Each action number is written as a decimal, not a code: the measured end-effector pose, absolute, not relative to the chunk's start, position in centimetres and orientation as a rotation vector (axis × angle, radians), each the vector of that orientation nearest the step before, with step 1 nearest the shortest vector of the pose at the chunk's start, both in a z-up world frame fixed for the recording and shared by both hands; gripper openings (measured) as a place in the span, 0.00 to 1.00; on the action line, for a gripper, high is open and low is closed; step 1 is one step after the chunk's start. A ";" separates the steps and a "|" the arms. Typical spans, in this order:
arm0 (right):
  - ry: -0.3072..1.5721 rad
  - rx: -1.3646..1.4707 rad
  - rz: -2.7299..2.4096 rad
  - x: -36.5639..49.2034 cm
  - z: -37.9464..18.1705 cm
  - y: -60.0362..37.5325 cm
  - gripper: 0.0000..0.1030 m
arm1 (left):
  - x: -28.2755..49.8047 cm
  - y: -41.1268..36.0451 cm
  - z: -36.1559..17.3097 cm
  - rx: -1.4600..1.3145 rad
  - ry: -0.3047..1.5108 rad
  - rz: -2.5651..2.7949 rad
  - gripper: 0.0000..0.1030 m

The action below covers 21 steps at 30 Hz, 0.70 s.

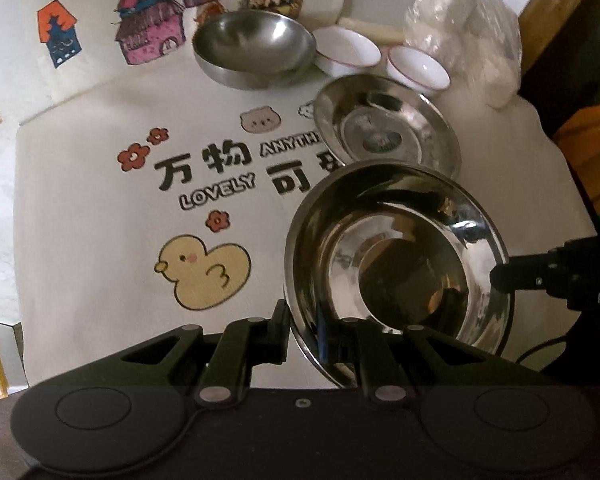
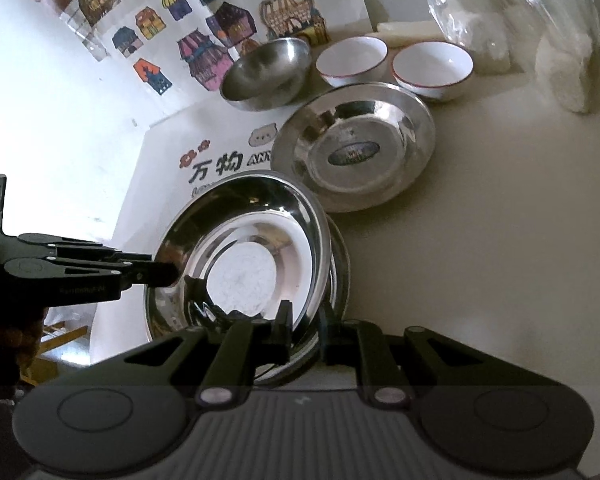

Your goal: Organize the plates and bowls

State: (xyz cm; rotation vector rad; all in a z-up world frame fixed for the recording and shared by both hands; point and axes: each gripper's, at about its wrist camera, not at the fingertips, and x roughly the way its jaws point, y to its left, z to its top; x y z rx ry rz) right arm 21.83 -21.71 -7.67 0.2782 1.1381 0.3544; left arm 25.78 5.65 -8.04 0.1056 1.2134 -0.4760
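Above the printed tablecloth (image 1: 100, 200) we hold a steel plate (image 1: 396, 256) aloft, left gripper (image 1: 304, 336) and right gripper (image 2: 306, 332) clenched on opposite rims, just beside the second steel plate (image 1: 388, 128) lying before the bowls.

My jaws pinch shiny steel plate (image 1: 396, 256), tilted, lifted. Second steel plate (image 1: 388, 128) flat at 12 o'clock. Steel bowl (image 1: 254, 46), two white bowls (image 1: 346, 50) behind.
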 end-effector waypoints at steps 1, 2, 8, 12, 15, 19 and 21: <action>1.142 0.272 0.353 21.8 -7.7 -21.7 0.15 | 25.6 5.6 -8.1 0.112 1.218 -0.477 0.15; 1.146 0.266 0.353 21.8 -7.7 -21.7 0.15 | 25.6 5.5 -8.2 0.118 1.221 -0.477 0.15; 1.171 0.232 0.357 21.9 -7.9 -21.2 0.15 | 25.3 5.0 -8.8 0.167 1.242 -0.463 0.16; 1.182 0.193 0.357 22.1 -8.0 -20.3 0.16 | 25.6 5.0 -9.2 0.178 1.258 -0.453 0.16; 1.188 0.180 0.352 22.3 -8.2 -20.0 0.16 | 25.9 4.9 -9.4 0.183 1.264 -0.454 0.16; 1.198 0.175 0.338 22.5 -8.2 -19.8 0.16 | 26.2 4.8 -9.6 0.185 1.270 -0.458 0.16; 1.202 0.173 0.331 22.4 -8.2 -19.8 0.16 | 26.3 4.7 -9.7 0.187 1.273 -0.461 0.16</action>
